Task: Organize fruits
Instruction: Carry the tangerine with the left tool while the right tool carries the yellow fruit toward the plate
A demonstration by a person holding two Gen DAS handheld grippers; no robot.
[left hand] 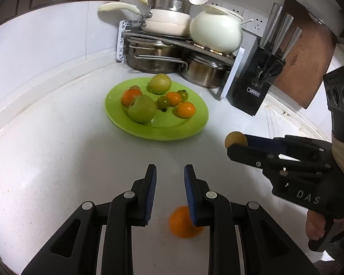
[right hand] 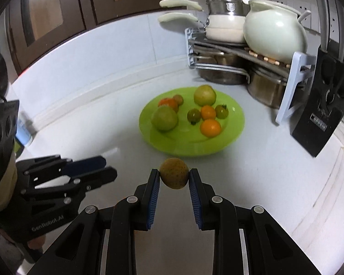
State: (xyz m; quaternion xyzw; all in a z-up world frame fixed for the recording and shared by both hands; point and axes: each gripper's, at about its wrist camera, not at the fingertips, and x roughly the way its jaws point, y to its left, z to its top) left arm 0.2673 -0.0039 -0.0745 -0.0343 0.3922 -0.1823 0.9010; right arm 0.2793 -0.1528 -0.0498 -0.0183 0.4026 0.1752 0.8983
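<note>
Green plate (right hand: 231, 135), far centre of white desk (left hand: 57, 160): two green apples, oranges, green tomatoes. Left tool (left hand: 169, 171): together, empty; orange (left hand: 182, 225) beneath. Right tool (right hand: 174, 176): clamped on brownish-green fruit (right hand: 174, 173).

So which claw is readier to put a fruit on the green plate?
The right one. The right claw is shut on a small brownish fruit and points at the green plate just ahead. The left claw holds nothing; an orange lies loose on the counter beneath it.
</note>
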